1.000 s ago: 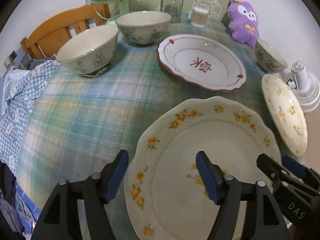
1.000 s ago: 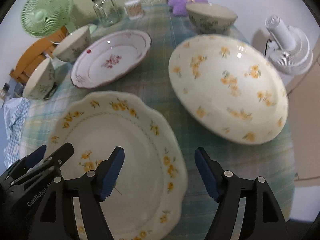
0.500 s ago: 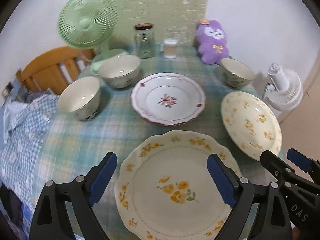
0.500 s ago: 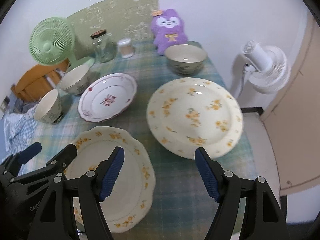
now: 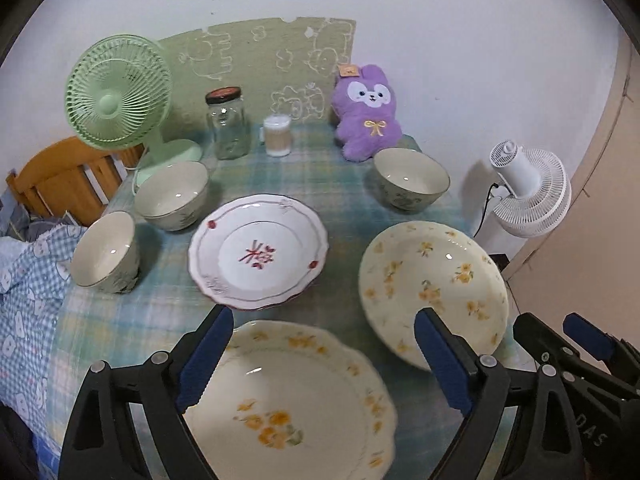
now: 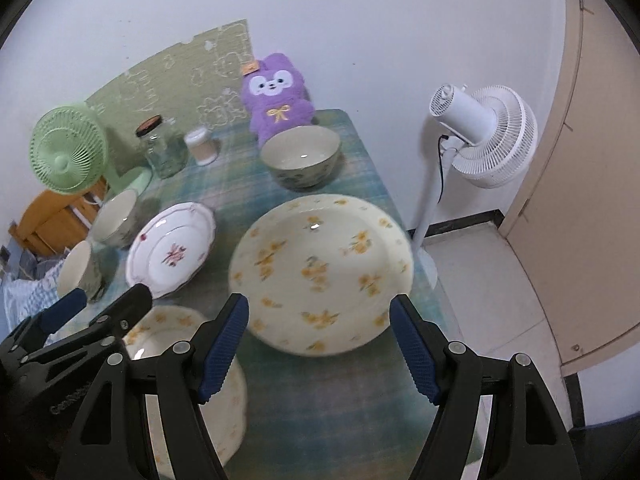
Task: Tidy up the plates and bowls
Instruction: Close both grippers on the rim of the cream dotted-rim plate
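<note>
On the plaid-clothed table (image 5: 132, 320), a scalloped plate with yellow flowers (image 5: 288, 404) lies nearest, under my open, empty left gripper (image 5: 324, 360). To its right sits a round yellow-flowered plate (image 5: 432, 284), and a red-trimmed plate (image 5: 258, 252) lies in the middle. Two bowls (image 5: 172, 194) (image 5: 106, 252) stand at the left and a third bowl (image 5: 412, 178) at the back right. In the right wrist view my right gripper (image 6: 320, 348) hovers open and empty over the near edge of the round plate (image 6: 320, 264). The left gripper (image 6: 100, 308) partly hides the scalloped plate (image 6: 176, 336).
Along the back stand a green desk fan (image 5: 116, 96), a glass jar (image 5: 228, 124), a small white container (image 5: 277, 136) and a purple plush toy (image 5: 368, 112). A white floor fan (image 6: 484, 136) stands right of the table, a wooden chair (image 5: 60, 180) left.
Both grippers have risen and drawn back from the plates, so more of the table and wall shows. The left jaws stand wider than a second ago; the right jaws are unchanged.
</note>
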Action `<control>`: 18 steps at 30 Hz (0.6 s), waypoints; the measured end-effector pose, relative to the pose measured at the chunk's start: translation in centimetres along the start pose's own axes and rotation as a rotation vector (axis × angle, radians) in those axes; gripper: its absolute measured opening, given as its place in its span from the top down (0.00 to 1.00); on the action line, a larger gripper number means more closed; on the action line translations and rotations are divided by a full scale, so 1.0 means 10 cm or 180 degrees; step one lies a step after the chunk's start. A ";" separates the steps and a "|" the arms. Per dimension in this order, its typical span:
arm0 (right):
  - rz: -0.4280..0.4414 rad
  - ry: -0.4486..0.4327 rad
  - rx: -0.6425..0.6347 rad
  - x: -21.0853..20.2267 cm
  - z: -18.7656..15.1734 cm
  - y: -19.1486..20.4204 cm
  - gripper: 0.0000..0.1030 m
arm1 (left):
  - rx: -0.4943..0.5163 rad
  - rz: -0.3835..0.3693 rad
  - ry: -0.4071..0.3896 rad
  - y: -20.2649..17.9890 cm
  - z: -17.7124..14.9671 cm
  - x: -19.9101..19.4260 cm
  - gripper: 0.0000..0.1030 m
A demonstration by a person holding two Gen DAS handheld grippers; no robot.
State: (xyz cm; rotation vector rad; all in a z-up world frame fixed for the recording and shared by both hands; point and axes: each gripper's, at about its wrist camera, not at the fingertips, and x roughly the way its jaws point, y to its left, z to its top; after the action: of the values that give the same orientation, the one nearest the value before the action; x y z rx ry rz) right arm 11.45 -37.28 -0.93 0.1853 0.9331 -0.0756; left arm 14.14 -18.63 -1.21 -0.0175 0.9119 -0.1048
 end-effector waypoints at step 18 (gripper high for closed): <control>0.0185 0.0264 -0.0366 0.89 0.67 -0.66 0.26 | -0.0171 0.0311 0.0255 -0.75 0.30 0.83 0.17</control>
State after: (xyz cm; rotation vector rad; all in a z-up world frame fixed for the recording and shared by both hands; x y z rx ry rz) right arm 21.05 -44.88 -5.05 0.1096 1.0111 0.0396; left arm 20.95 -26.96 -5.46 -0.0187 0.9939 0.0100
